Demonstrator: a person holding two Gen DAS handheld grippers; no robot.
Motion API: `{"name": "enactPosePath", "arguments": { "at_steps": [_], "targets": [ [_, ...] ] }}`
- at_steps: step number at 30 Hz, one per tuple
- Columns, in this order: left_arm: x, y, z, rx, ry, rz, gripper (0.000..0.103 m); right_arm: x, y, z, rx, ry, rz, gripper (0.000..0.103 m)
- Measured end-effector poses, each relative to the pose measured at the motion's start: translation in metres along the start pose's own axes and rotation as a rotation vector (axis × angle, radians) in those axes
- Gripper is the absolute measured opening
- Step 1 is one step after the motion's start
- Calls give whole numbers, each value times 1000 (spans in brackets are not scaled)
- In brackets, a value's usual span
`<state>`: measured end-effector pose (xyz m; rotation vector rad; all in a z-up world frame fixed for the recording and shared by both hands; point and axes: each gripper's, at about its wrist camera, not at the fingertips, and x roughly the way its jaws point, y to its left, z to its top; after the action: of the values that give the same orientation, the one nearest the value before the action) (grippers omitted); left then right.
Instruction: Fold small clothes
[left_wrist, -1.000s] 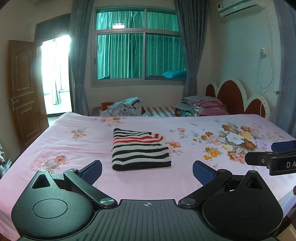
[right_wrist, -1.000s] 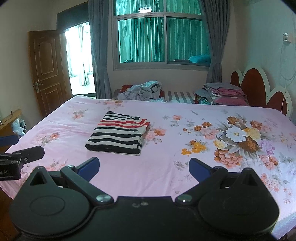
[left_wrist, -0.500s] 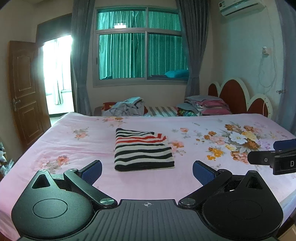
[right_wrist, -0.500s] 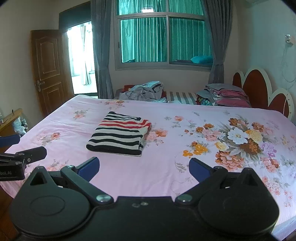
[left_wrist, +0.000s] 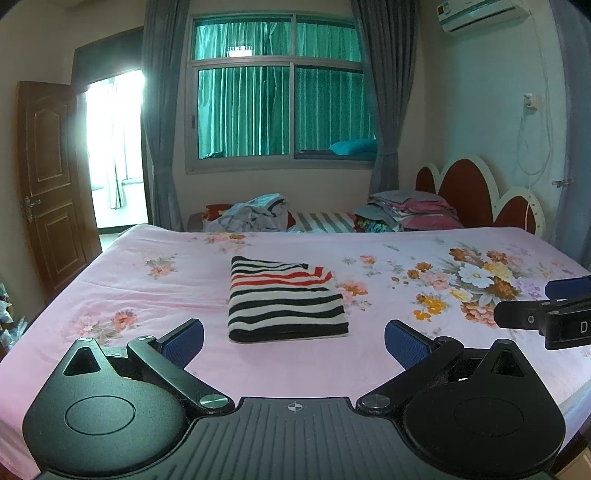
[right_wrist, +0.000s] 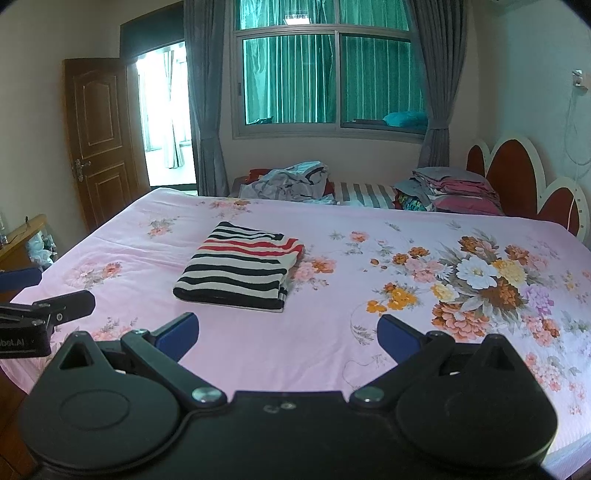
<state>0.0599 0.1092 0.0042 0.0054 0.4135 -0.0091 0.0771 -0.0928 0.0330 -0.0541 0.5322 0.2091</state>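
A striped garment (left_wrist: 284, 299), black, white and red, lies folded into a neat rectangle on the pink floral bed sheet (left_wrist: 147, 291). It also shows in the right wrist view (right_wrist: 240, 271). My left gripper (left_wrist: 293, 341) is open and empty, held back near the bed's front edge, apart from the garment. My right gripper (right_wrist: 288, 334) is open and empty, to the right of and nearer than the garment. Each gripper shows at the edge of the other's view.
A heap of unfolded clothes (left_wrist: 255, 216) lies beyond the far side of the bed. A stack of folded clothes (left_wrist: 410, 214) sits by the red headboard (left_wrist: 476, 195). A wooden door (left_wrist: 48, 177) stands open at left.
Both grippers have drawn back a little and risen slightly from the bed. The folded garment has not moved. Both stay open.
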Motion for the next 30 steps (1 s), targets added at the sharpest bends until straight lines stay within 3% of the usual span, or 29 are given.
{"name": "enactPosePath", "arguments": {
  "at_steps": [30],
  "targets": [
    [2,2,4,1,-1,-5,103,1,-4,1,-10,1,9,103]
  ]
}}
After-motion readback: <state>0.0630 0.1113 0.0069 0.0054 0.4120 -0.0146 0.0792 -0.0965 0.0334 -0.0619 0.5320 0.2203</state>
